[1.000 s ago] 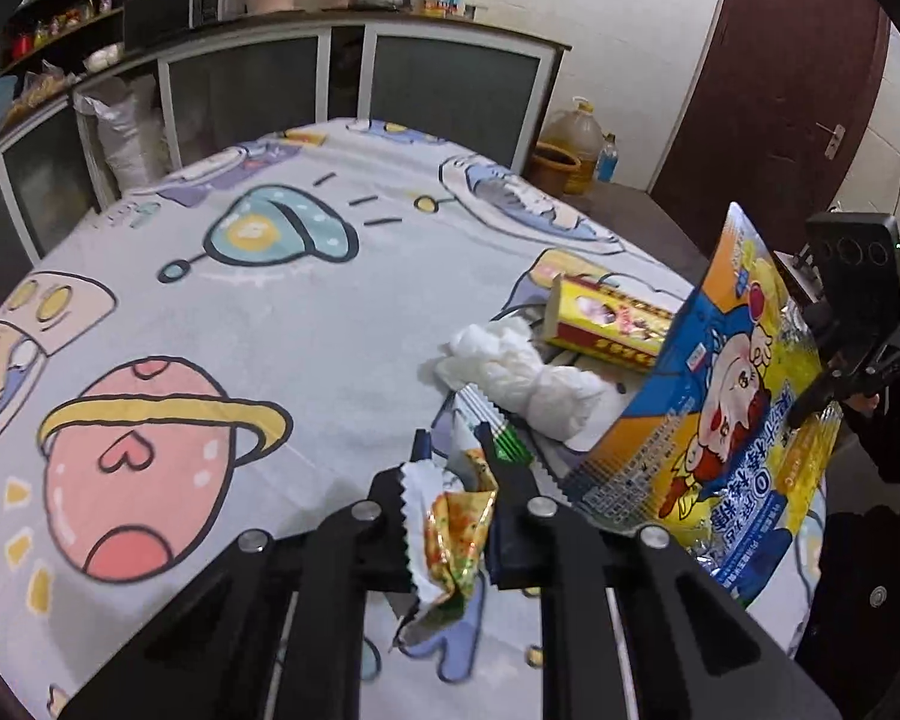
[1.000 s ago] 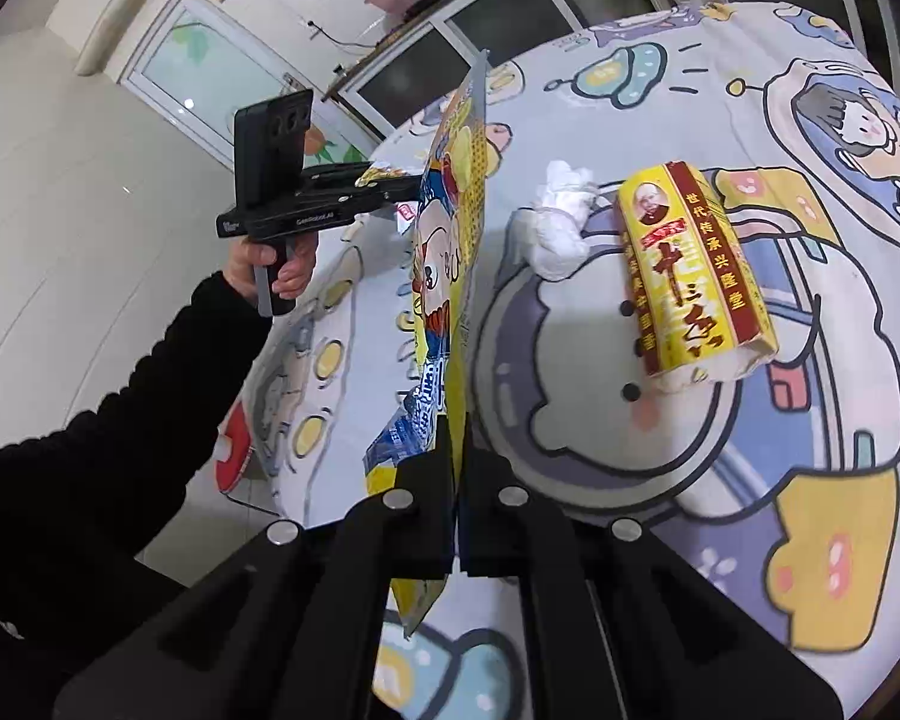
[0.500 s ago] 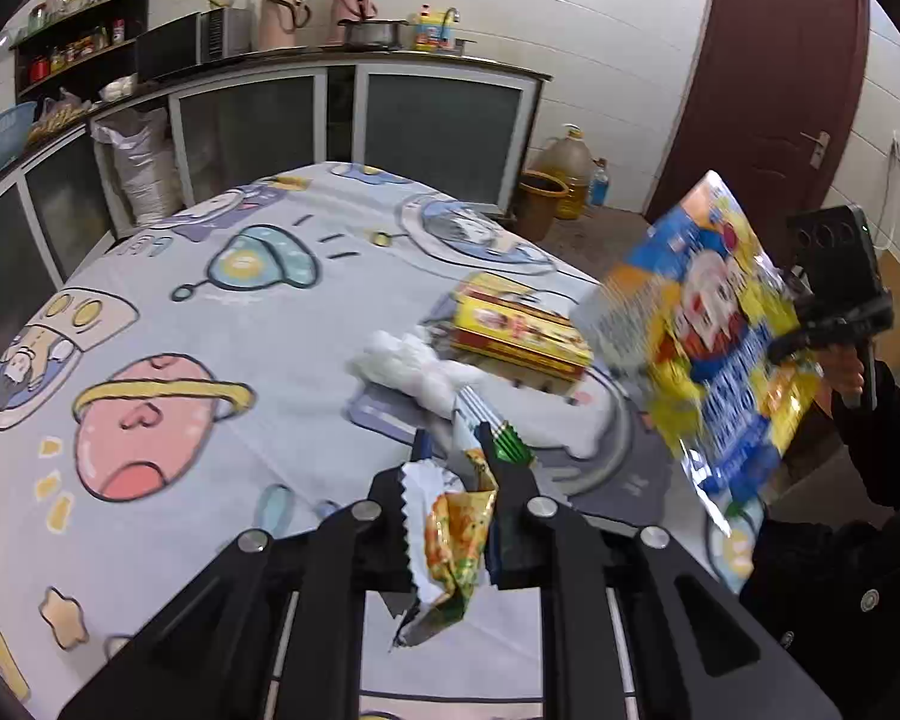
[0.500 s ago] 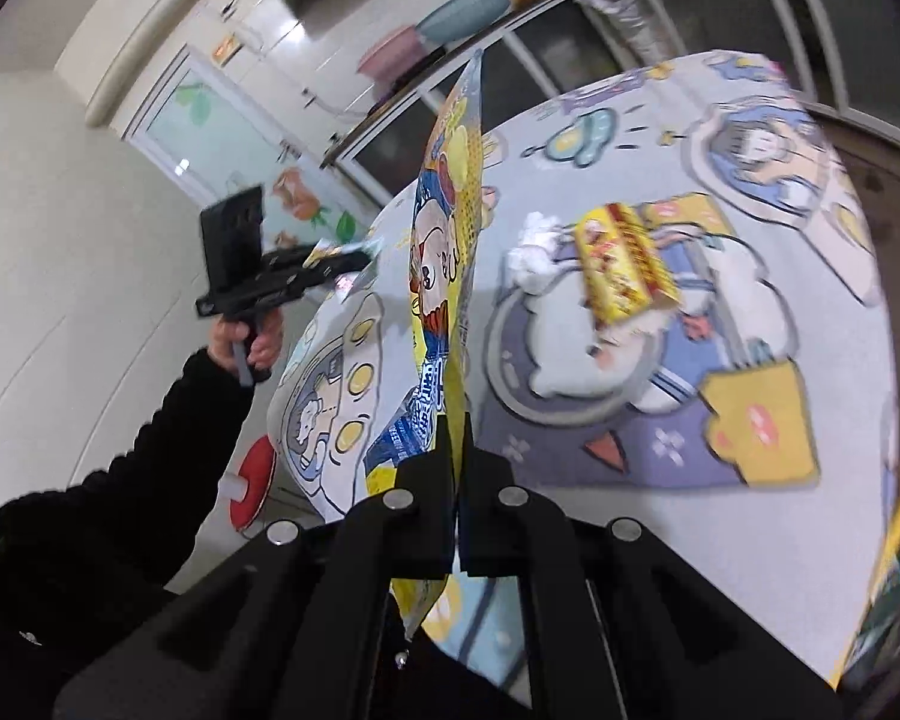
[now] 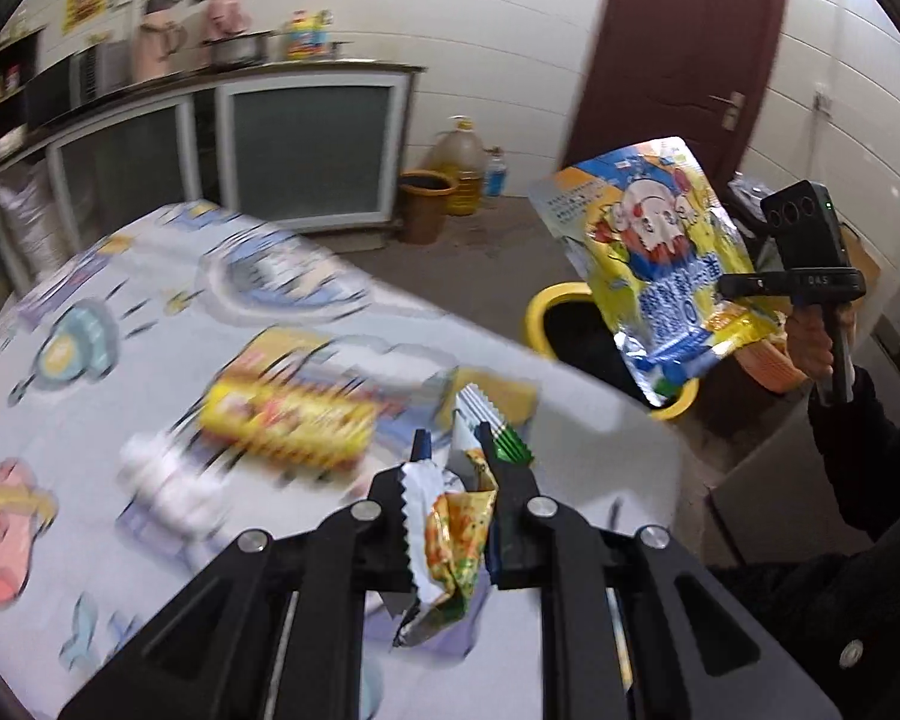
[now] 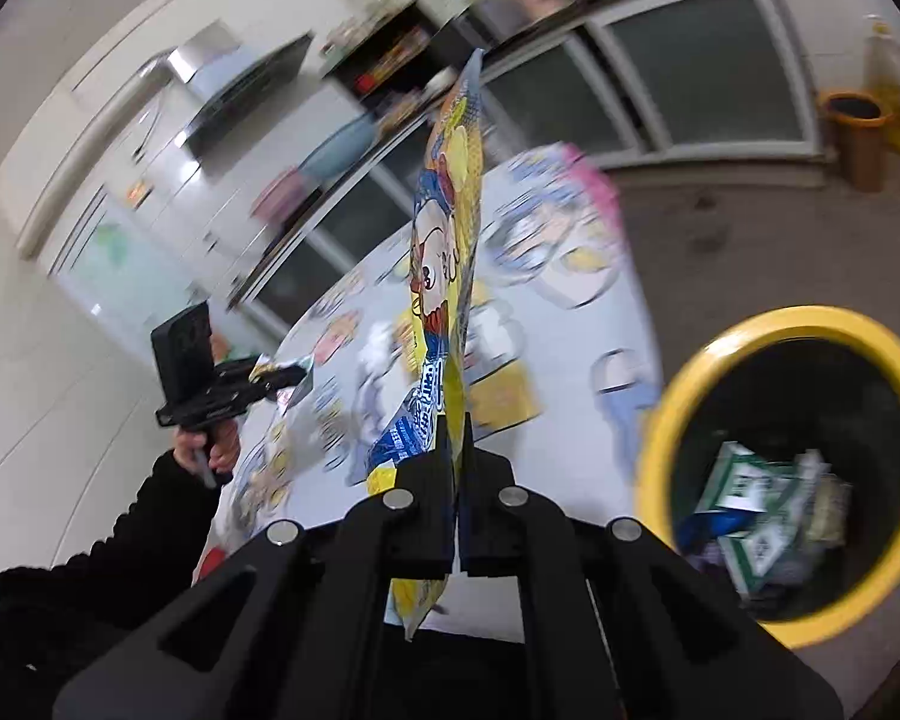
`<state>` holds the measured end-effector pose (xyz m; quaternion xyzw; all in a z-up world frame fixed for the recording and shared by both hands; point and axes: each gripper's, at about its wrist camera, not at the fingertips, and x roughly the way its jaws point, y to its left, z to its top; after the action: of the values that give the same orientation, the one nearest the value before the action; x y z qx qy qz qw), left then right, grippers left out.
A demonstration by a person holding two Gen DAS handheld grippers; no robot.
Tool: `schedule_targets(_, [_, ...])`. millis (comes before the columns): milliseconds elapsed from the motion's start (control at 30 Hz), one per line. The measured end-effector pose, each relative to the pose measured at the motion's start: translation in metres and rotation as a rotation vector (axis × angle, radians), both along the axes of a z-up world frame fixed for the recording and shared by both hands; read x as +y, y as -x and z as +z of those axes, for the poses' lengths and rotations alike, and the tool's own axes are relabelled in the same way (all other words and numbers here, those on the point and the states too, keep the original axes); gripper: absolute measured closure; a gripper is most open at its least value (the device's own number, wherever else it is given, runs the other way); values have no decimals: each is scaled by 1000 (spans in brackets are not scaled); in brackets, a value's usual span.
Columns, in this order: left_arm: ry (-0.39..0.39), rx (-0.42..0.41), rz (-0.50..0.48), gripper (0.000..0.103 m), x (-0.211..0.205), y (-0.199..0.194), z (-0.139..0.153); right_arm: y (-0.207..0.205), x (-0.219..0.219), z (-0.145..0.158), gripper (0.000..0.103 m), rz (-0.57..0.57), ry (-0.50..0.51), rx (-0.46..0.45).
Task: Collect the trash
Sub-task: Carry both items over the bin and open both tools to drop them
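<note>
My left gripper (image 5: 453, 462) is shut on a bunch of crumpled wrappers (image 5: 456, 528), orange-green and white with green stripes, held above the table's near edge. My right gripper (image 6: 456, 426) is shut on the bottom edge of a large yellow-and-blue snack bag (image 6: 444, 252), which stands upright. In the left wrist view the snack bag (image 5: 660, 252) hangs in front of the mouth of a yellow-rimmed bin (image 5: 537, 315) on the floor. The bin (image 6: 750, 324) holds green-and-white packets. A yellow-and-red box (image 5: 288, 414) and a white tissue wad (image 5: 168, 480) lie on the table.
The round table (image 5: 150, 300) wears a cartoon-print cloth. An orange bucket (image 5: 426, 204) and an oil jug (image 5: 462, 162) stand by the kitchen cabinets. A brown door (image 5: 678, 30) is behind the bin, and a cardboard box (image 5: 762, 480) sits near a person's dark sleeve (image 5: 870, 450).
Both grippers have swung away from the middle of the table toward its edge, each still holding its trash. The yellow-rimmed bin has come into view beside the snack bag.
</note>
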<state>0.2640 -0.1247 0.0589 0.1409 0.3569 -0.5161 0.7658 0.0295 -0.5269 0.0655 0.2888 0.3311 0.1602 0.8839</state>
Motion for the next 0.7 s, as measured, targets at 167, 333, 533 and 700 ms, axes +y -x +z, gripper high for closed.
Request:
schedule_targets(167, [34, 15, -84, 90, -80, 8, 1, 34, -44, 3, 101, -151, 40, 2])
schedule_targets(333, [39, 34, -145, 89, -149, 23, -11, 54, -68, -6, 101, -266, 104, 37])
schedule_targets(533, [-1, 69, -200, 89, -217, 47, -37, 61, -85, -29, 101, -347, 159, 95])
schedule_targets(700, [-50, 87, -225, 89, -260, 62, -61, 61, -93, -54, 101, -384, 193, 147])
